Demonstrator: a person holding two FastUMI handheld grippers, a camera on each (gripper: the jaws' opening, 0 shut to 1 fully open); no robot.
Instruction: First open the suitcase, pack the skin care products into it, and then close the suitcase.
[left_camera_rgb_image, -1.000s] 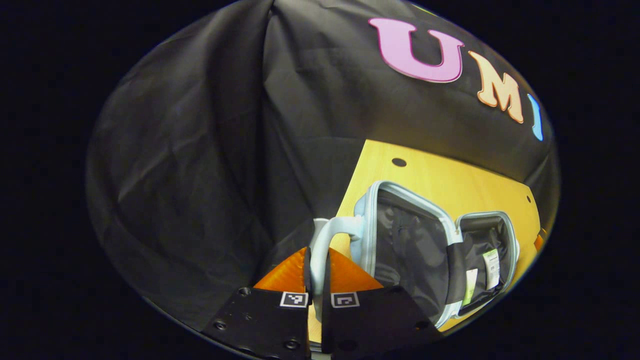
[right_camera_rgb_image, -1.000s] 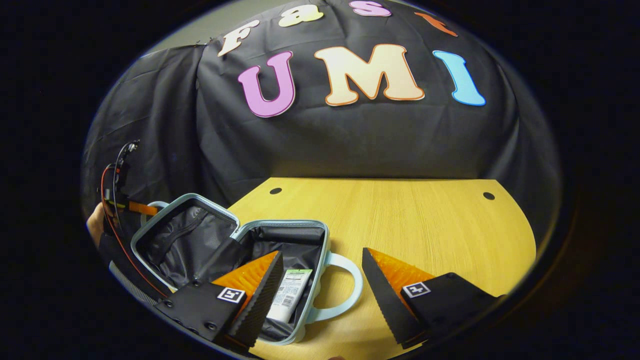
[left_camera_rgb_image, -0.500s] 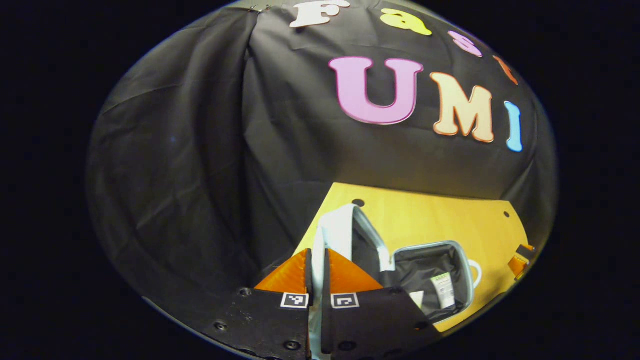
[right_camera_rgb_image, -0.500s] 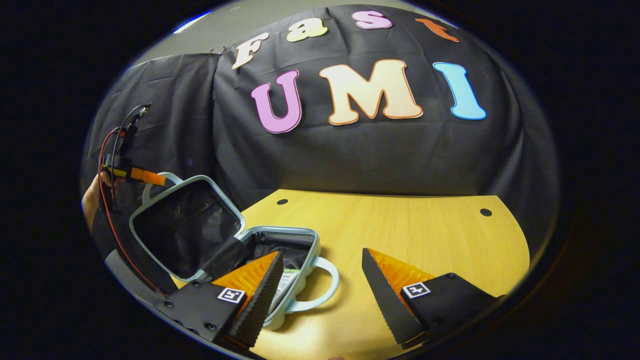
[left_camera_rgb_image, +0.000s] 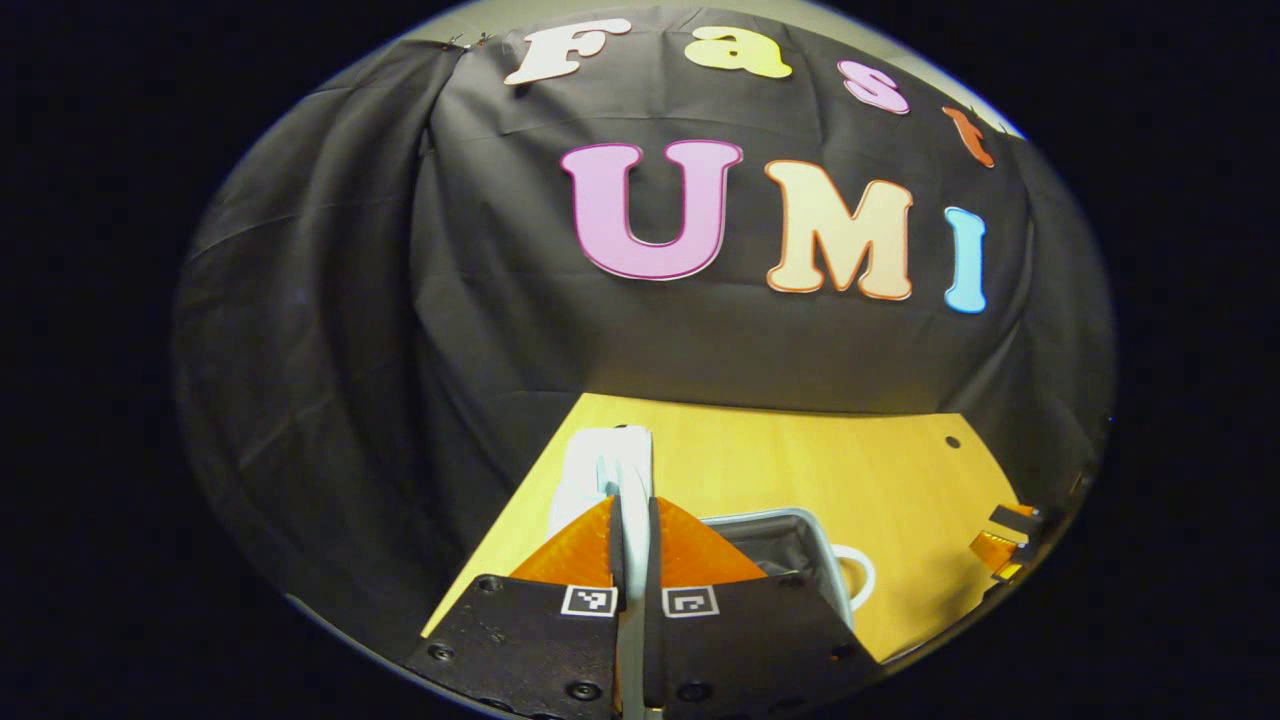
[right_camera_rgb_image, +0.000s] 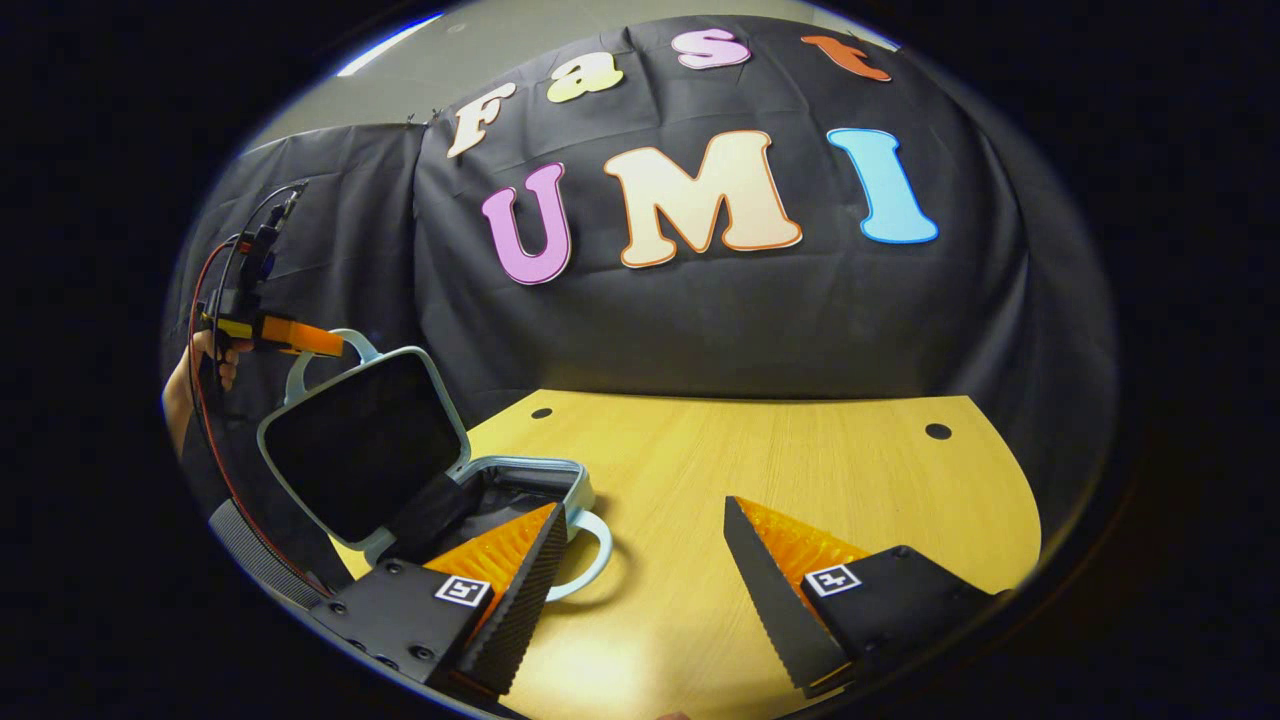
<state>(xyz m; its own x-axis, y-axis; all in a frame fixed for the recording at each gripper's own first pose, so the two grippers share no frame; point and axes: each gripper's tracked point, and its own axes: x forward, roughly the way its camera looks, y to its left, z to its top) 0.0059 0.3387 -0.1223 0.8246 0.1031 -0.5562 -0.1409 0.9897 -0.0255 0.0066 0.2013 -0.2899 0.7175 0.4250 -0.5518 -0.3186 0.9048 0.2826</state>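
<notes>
At left of the right gripper view the suitcase (right_camera_rgb_image: 420, 470) lid (right_camera_rgb_image: 360, 450) has swung from flat to nearly upright, lifted by its handle (left_camera_rgb_image: 627, 480), pinched in the left gripper (left_camera_rgb_image: 634, 540) jaws; closing is underway. Lower right, the right gripper (right_camera_rgb_image: 640, 560) jaws gape empty over the worktop (right_camera_rgb_image: 800, 470), unchanged

I find both views evenly lit from overhead, the table (right_camera_rgb_image: 760, 470) bright and warm. A pale glare patch sits on its near edge in the right gripper view. The suitcase (right_camera_rgb_image: 370, 450) handle throws a soft shadow on the wood. The wall cloth reads dim, its folds barely lit. Focus is sharp at centre; fisheye bending curves the table rim, and detail softens toward the edges.
</notes>
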